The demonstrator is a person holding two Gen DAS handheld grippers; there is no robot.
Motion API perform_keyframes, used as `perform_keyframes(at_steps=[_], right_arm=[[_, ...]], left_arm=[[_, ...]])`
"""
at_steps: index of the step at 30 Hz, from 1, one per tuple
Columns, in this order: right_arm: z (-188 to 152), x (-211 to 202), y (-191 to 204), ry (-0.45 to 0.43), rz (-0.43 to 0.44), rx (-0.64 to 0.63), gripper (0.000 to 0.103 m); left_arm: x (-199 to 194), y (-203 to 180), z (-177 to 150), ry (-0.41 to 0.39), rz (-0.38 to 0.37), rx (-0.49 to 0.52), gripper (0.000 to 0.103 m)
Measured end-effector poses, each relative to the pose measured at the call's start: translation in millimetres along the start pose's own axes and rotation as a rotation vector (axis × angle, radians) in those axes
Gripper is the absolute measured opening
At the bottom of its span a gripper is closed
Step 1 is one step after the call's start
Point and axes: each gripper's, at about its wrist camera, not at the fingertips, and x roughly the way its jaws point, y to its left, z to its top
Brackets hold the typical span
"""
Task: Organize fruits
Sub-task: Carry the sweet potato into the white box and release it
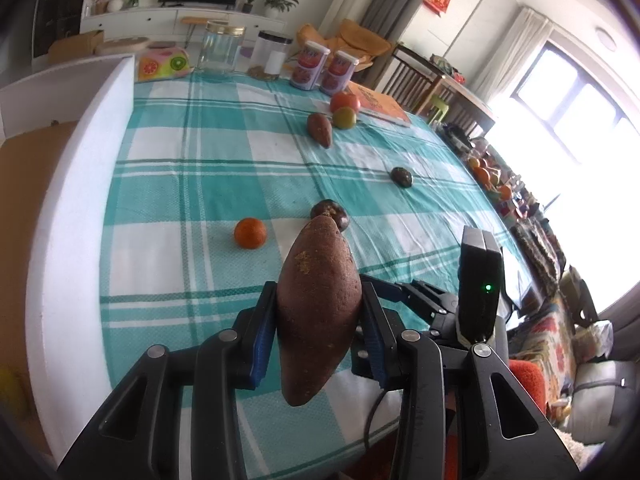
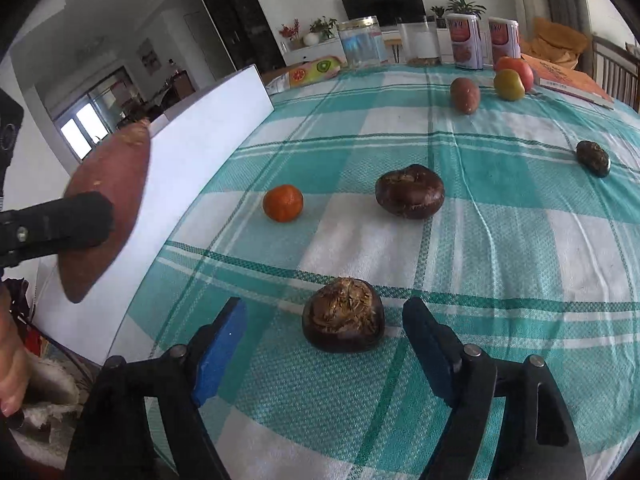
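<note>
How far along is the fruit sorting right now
Nothing looks sorted yet. In hand: the left gripper is shut on a lifted sweet potato; the right gripper straddles a dark brown fruit, pads apart from it. Left on the tablecloth: the orange, two more dark fruits, another sweet potato and the far pair.

Tabletop cover: my woven teal-and-white checked cloth (image 2: 500,240), matt, slightly creased.
Held root: reddish-brown sweet potato (image 1: 318,308), dull, rough skin.
Nearest fruit: dark brown water chestnut (image 2: 343,322), glossy shell, flaky fibrous top.
</note>
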Motion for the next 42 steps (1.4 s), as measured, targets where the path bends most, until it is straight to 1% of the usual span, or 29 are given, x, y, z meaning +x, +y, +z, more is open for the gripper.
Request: perform_keyframes(at_steps=[1,2,4,6,8,10,12,15,17,19,22,24,26,28,30,31,32,33,34,35,37,38,39,40,41,42], right_arm=[[1,-1,0,-0.009,0.001,-0.003,0.052],[1,-2,-3,-0.011,0.024,0.006,0.043],[0,-2,-4,-0.016,0.018,0.009,0.043],[-2,-12,-6,-0.041,0.044,0.036,0.043],[-4,-22,-9,-0.069,0.12,0.116,0.043],[-4,-31,0,-0.075,0.196,0.171,0.043],[3,-35,30,-0.061,0.266,0.15,0.043],[25,-42,96,-0.046,0.379,0.045,0.043],[41,-44,141,-0.038,0.453,-0.028,0.043],[55,-40,182,-0.016,0.504,-0.096,0.043],[67,-19,237,0.062,0.547,-0.174,0.043],[66,-2,270,0.112,0.527,-0.23,0.043],[62,14,295,0.142,0.495,-0.283,0.043],[58,28,312,0.175,0.469,-0.311,0.043],[56,37,321,0.177,0.428,-0.33,0.043],[56,38,324,0.171,0.402,-0.339,0.043],[56,38,324,0.164,0.38,-0.343,0.045],[57,37,322,0.16,0.374,-0.34,0.051],[58,33,316,0.148,0.376,-0.328,0.055],[60,29,308,0.133,0.371,-0.311,0.061],[65,17,283,0.091,0.354,-0.272,0.063],[67,10,269,0.063,0.338,-0.252,0.067],[69,3,253,0.035,0.316,-0.228,0.074],[69,-4,235,0.006,0.288,-0.199,0.078],[68,-11,215,-0.024,0.252,-0.166,0.086],[66,-18,195,-0.051,0.207,-0.137,0.09]], left_arm=[[-4,2,-2,-0.002,0.004,0.001,0.041],[-8,4,-3,-0.002,0.009,0.003,0.041],[-15,10,-6,-0.002,0.013,-0.008,0.041],[-25,18,-9,-0.004,0.003,-0.032,0.041],[-39,29,-10,-0.011,-0.007,-0.061,0.041],[-57,40,-10,-0.029,-0.004,-0.082,0.041],[-77,53,-10,-0.056,0.026,-0.098,0.041],[-104,80,-9,-0.094,0.076,-0.143,0.041],[-117,103,-11,-0.123,0.134,-0.179,0.041],[-130,129,-13,-0.15,0.203,-0.223,0.041],[-143,167,-21,-0.177,0.29,-0.296,0.041],[-148,185,-28,-0.186,0.35,-0.323,0.041],[-151,198,-35,-0.184,0.406,-0.338,0.041],[-149,209,-40,-0.17,0.444,-0.358,0.041],[-146,217,-44,-0.152,0.49,-0.369,0.042],[-143,218,-45,-0.147,0.524,-0.36,0.043],[-141,217,-44,-0.152,0.565,-0.344,0.05],[-140,215,-43,-0.159,0.6,-0.329,0.057],[-139,211,-42,-0.17,0.627,-0.317,0.073],[-141,206,-40,-0.196,0.641,-0.31,0.081],[-141,194,-34,-0.235,0.643,-0.284,0.082],[-138,186,-30,-0.243,0.633,-0.264,0.082],[-135,178,-25,-0.25,0.619,-0.243,0.082],[-131,168,-21,-0.258,0.599,-0.221,0.082],[-127,159,-17,-0.264,0.57,-0.198,0.082],[-122,147,-13,-0.266,0.535,-0.174,0.082]])
